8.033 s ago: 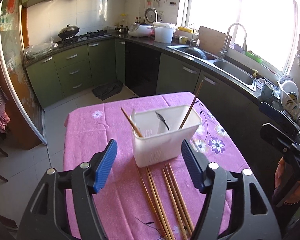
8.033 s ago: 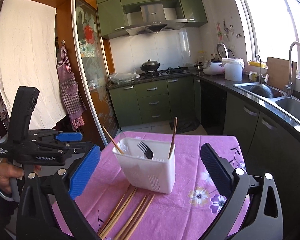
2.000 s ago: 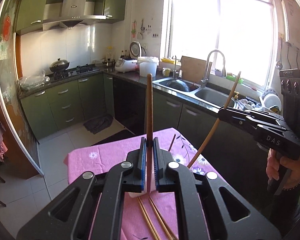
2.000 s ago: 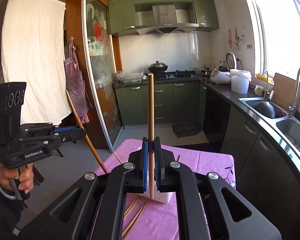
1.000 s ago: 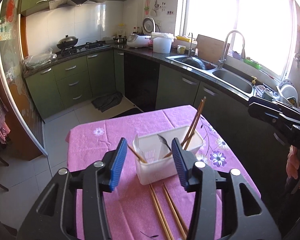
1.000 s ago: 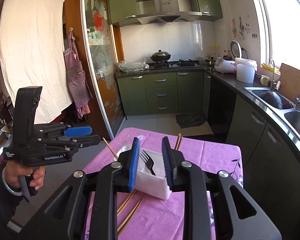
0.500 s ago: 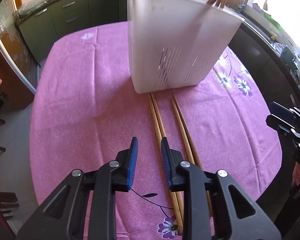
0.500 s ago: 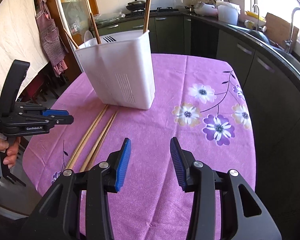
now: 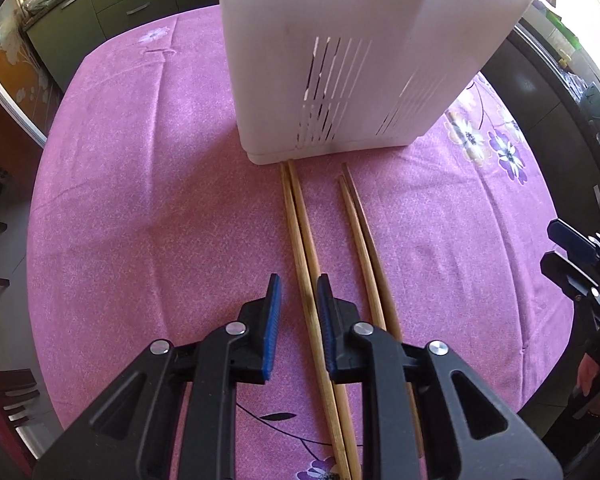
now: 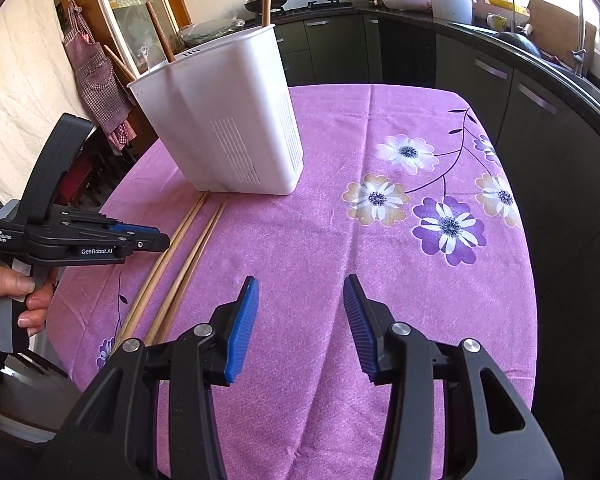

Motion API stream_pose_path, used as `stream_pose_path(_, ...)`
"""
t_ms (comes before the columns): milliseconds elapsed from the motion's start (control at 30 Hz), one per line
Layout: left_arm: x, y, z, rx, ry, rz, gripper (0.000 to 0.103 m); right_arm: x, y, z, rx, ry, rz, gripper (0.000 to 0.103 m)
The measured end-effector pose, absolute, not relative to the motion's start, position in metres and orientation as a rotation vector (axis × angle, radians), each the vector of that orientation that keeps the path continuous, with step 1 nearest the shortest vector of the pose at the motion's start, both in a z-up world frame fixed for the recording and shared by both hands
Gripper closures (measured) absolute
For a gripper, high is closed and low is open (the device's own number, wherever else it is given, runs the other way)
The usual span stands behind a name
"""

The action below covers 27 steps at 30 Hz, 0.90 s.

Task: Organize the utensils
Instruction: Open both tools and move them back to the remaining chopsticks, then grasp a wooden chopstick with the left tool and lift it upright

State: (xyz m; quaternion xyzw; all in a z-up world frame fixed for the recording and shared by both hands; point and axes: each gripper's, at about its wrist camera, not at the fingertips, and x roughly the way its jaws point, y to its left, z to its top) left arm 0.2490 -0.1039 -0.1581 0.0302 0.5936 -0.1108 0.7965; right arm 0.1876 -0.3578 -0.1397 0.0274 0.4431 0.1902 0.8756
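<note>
The left gripper (image 9: 298, 294) is straddling two long wooden chopsticks (image 9: 300, 216) with slightly parted jaws, gripping nothing. The right gripper (image 10: 300, 304) is hovering wide open. Closing could be catching both sticks.

Our left gripper (image 9: 298, 294) is held low and pointing forward, jaws slightly apart. Our right gripper (image 10: 300, 296) is held off to its side, jaws wide apart and empty.

Black tool (image 9: 298, 292) frame, blue ribbed pads (image 10: 242, 320), silver screws
</note>
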Motion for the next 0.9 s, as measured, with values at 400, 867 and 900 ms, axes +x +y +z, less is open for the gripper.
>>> stream_pose_path(400,0.259,-0.111,-0.16,0.103,1.296,-0.209,0.085,0.186,-0.366,-0.145,0.083,0.929,0.407,0.059)
stream_pose_path(867,0.274,-0.12,-0.166,0.126,1.316,-0.216,0.094,0.184,-0.367,-0.142,0.089,0.925,0.41,0.056)
stream_pose_path(900,0.272,-0.12,-0.166,0.12,1.318,-0.22,0.094,0.183,-0.368,-0.143,0.089,0.926,0.412,0.056)
